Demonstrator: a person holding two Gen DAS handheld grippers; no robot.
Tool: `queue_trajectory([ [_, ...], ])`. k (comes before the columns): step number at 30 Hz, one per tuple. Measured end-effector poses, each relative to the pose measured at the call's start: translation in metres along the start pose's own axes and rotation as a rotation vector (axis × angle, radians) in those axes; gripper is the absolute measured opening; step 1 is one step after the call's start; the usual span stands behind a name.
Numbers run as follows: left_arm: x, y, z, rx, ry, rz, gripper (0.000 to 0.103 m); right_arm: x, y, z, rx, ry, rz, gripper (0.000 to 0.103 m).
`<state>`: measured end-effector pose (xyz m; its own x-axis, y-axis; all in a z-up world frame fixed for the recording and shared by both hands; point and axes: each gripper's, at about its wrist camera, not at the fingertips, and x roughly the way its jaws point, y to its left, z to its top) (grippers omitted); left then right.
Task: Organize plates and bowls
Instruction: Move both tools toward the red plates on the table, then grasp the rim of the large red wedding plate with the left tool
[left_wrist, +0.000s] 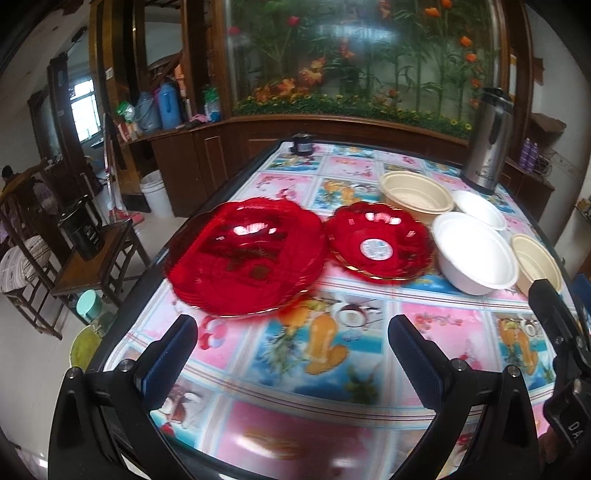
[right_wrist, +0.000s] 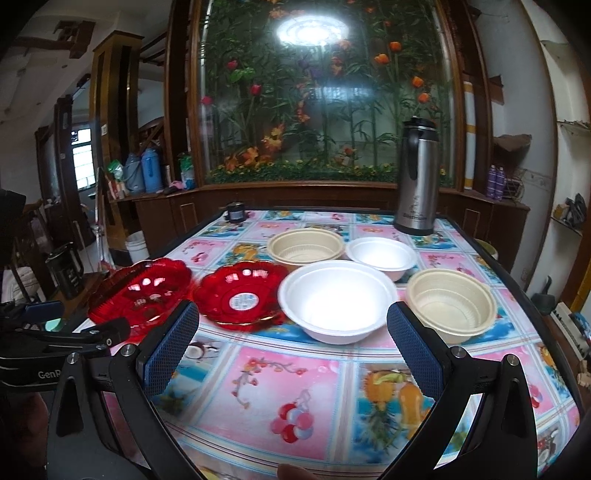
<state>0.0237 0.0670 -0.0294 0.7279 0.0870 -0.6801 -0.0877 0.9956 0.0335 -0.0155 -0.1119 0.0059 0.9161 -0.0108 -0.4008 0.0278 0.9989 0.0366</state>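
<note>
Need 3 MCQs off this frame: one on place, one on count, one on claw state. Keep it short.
1. Where does the steel thermos stand?
A. far right of the table
B. between the red plates
C. on the chair

2. How many red plates lie on the table?
A. one
B. two
C. four

3. The right claw is
A. shut on a bowl
B. open, holding nothing
C. shut on a plate

Key: A, it stands behind the bowls at the far right; B, a large red plate and a small red plate; B, its fingers stand wide apart over the tablecloth.

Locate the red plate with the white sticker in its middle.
In both views, the stickered red plate sits mid-table between the other red plate on its left and the large white bowl on its right.
</note>
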Motion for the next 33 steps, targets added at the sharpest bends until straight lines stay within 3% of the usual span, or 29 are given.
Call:
queue_trajectory([
  [10, 0.021, 0.081, -0.001, -0.11, 0.023, 0.168, 0.103, 0.032, 0.065, 0.011, -0.058, 0.034, 0.134, 0.103],
  [17, 0.03, 0.123, 0.008, -0.177, 0.004, 0.237, 0.103, 0.07, 0.099, 0.013, -0.014, 0.135, 0.214, 0.103],
  [28, 0.045, 0.136, 0.02, -0.166, -0.016, 0.2, 0.102, 0.105, 0.102, 0.013, 0.114, 0.221, 0.255, 0.103],
  [33, 0.051, 0.144, 0.028, -0.171, 0.005, 0.185, 0.099, 0.11, 0.109, 0.015, 0.107, 0.238, 0.253, 0.103],
])
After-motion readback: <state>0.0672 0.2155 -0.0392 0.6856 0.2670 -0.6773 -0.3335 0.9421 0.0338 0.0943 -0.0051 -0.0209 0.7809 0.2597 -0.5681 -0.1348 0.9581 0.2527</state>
